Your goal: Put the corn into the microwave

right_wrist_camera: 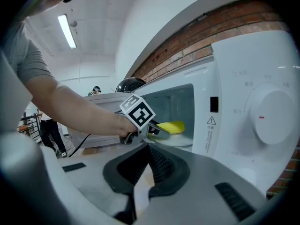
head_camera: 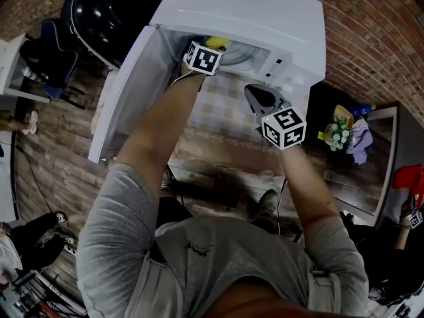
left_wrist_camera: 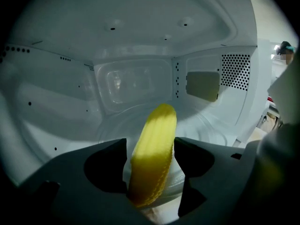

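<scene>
Yellow corn point(left_wrist_camera: 154, 125), a single cob, lies lengthwise between the jaws of the left gripper point(left_wrist_camera: 151, 149), deep inside the microwave point(head_camera: 265, 18) and just above its round glass plate point(left_wrist_camera: 211, 130). Those jaws stand spread. A sliver of white shows between the cob and the left jaw, so the squeeze looks to be off. The cob seems to rest on the plate or very near it, though the contact underneath is hidden. The arm reaches far in, probably so the cob lands near the middle of the plate and not at the near edge, where the door point(head_camera: 126, 91) might catch it. That door hangs wide to the left, giving the arm room. The right gripper point(right_wrist_camera: 149, 156) hovers outside, near the right side of the opening, its jaws pressed together on nothing. My guess is that it is held clear, ready for the door. Counted: one cob, one microwave with one dial point(right_wrist_camera: 272, 116), two grippers.
</scene>
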Available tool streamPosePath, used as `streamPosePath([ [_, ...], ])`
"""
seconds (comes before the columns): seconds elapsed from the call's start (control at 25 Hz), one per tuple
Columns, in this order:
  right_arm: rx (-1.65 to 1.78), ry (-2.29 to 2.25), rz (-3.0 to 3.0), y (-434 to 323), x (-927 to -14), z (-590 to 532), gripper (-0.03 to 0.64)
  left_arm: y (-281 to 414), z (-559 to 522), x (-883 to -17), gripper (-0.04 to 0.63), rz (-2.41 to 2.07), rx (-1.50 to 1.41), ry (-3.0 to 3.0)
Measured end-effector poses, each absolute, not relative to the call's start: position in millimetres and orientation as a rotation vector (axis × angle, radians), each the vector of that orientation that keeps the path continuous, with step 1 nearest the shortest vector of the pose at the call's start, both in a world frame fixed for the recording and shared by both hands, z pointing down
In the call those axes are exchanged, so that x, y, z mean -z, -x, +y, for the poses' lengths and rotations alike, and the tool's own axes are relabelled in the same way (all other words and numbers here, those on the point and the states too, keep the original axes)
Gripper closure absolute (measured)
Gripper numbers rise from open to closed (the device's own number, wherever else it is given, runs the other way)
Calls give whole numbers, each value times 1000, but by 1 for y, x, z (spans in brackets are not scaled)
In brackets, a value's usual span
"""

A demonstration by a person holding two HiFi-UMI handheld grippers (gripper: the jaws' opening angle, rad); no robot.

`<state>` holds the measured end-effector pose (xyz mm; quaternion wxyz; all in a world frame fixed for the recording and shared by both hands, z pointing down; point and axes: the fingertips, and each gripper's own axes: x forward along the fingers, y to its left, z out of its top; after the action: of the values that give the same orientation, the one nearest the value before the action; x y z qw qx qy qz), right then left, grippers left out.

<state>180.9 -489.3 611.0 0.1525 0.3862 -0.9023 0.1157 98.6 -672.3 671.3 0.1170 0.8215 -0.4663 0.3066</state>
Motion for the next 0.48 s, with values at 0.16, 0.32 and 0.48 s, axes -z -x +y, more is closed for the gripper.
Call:
streamPosePath([
  [0.16,-332,-1110,-2585,-181,-608,-489,599,-98,-669,-671,279,-1360,-898,-2403],
  [0.32,-332,-1113,-2580,-182,-606,-489,598,-97,-668,-672,279,-1358,-905,-2398],
  [0.48,-336,-1118,-2577,-184,-605,-488,598,-95,-666,-671,279,-1358,-909,-2394],
])
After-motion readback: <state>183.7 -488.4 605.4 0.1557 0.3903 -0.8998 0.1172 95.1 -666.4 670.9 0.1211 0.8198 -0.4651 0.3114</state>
